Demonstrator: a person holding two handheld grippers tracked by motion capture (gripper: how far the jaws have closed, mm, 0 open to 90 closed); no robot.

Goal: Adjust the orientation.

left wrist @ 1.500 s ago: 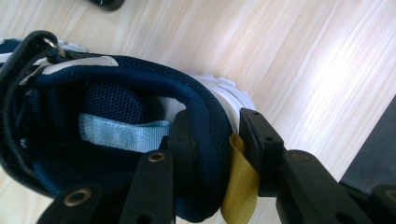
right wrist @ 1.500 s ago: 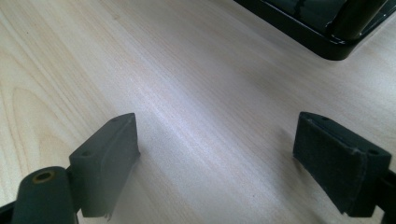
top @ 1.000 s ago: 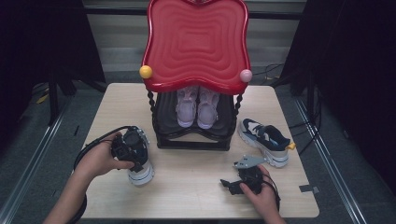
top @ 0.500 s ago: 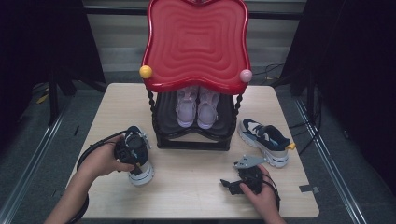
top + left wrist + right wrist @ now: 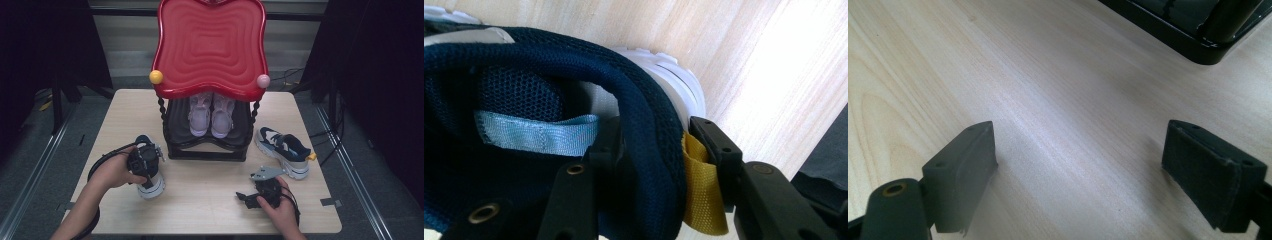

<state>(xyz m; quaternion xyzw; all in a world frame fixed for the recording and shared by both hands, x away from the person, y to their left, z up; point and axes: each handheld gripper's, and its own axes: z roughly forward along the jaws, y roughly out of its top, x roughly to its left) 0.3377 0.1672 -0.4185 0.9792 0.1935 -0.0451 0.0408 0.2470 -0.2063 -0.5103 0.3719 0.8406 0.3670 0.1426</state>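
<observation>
Pale wood grain runs across the table (image 5: 210, 200) before you, with dark floor all round it. Nearest you, at the right, your right gripper (image 5: 1088, 170) rests low over bare wood, its jaws wide apart with nothing between them.

At the near left, your left gripper (image 5: 659, 155) has just been closing its jaws on the heel collar of the navy sneaker (image 5: 150, 177): one jaw sits inside the opening, the other outside against the yellow pull tab (image 5: 701, 190), and the padded collar looks pinched between them. So the grasp seems made, but the sneaker has not yet left the table; its white sole rests on the wood.

That sneaker lies with its long axis running near to far, tilted a little to the left as it goes away from you. Its heel appears to be at the far end, under your gripper, and its toe toward you, though the hand hides much of it.

Farther right, the matching sneaker (image 5: 282, 150) waits on the table beside the rack (image 5: 207, 145). On that black shelf a pale lilac pair (image 5: 211, 114) already stands under the red top (image 5: 210, 47). By my reading, both navy shoes are left to place.
</observation>
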